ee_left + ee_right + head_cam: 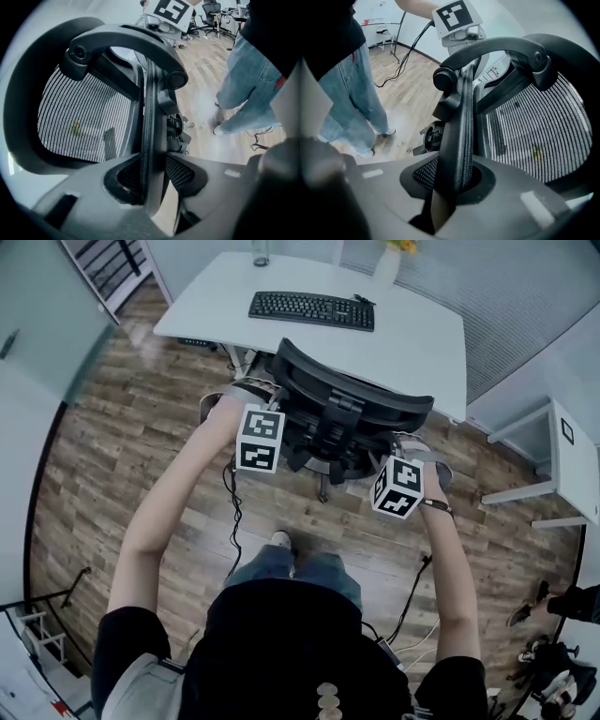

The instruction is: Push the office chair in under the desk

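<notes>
Gripping: left gripper (152,174) clenched on one side rim of the backrest of the black mesh office chair (349,401); the rim runs straight up between the jaws.
Right tool: right gripper (452,180) clamped the same way on the opposite side rim of the backrest.
Chair place: at the near edge of the white rectangular desk (417,348); in the head view the backrest top overlaps the desk edge, and the chair base shows on the brown wood-plank floor (122,427).
Desk top: black keyboard (311,309) near the middle, white vase with yellow flowers (387,262) at the far edge.
Person: stands right behind the chair, both arms stretched forward, dark top, blue jeans.
Cable: black cable (233,521) hangs down from the left gripper.
Side: white side table (574,457) well apart from the chair, on the right.
</notes>
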